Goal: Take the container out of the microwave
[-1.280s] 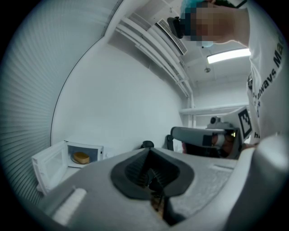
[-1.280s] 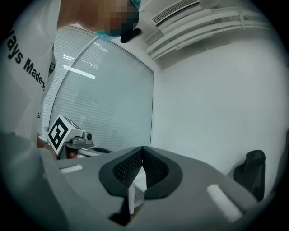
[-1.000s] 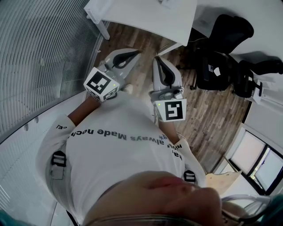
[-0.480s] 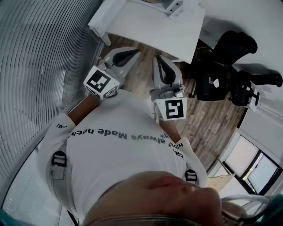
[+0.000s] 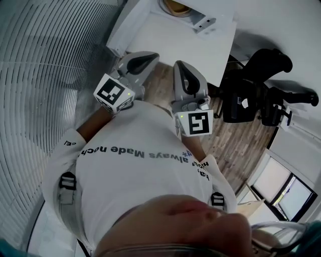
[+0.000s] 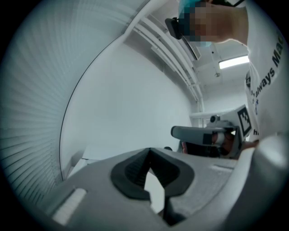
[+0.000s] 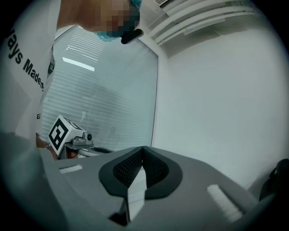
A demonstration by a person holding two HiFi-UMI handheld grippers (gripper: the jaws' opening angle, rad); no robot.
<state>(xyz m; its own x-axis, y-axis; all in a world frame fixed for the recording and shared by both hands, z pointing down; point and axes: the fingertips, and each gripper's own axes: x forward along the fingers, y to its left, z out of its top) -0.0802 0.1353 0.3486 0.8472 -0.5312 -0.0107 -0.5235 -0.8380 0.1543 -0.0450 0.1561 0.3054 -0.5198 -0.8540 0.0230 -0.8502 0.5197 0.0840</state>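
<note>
No microwave or container shows in any view. Both grippers are held level in front of the person's chest, side by side. In the head view the left gripper [image 5: 142,57] and the right gripper [image 5: 184,71] point toward a white table [image 5: 170,37]. Seen along its own jaws, the left gripper [image 6: 150,150] has its dark pads meeting at the tips with nothing between them. The right gripper [image 7: 142,149] is likewise shut and empty. The right gripper's body [image 6: 205,134] appears in the left gripper view, and the left gripper's marker cube [image 7: 60,132] in the right gripper view.
On the white table lie a brownish round thing [image 5: 175,6] at the frame's top edge and a small grey object [image 5: 204,23]. A black office chair [image 5: 253,95] stands to the right on the wooden floor [image 5: 241,143]. Slatted blinds [image 5: 45,75] line the left side.
The white table has slid down into the head view and nearer, and the things on it now show. Both grippers keep their place before the chest, still shut.
</note>
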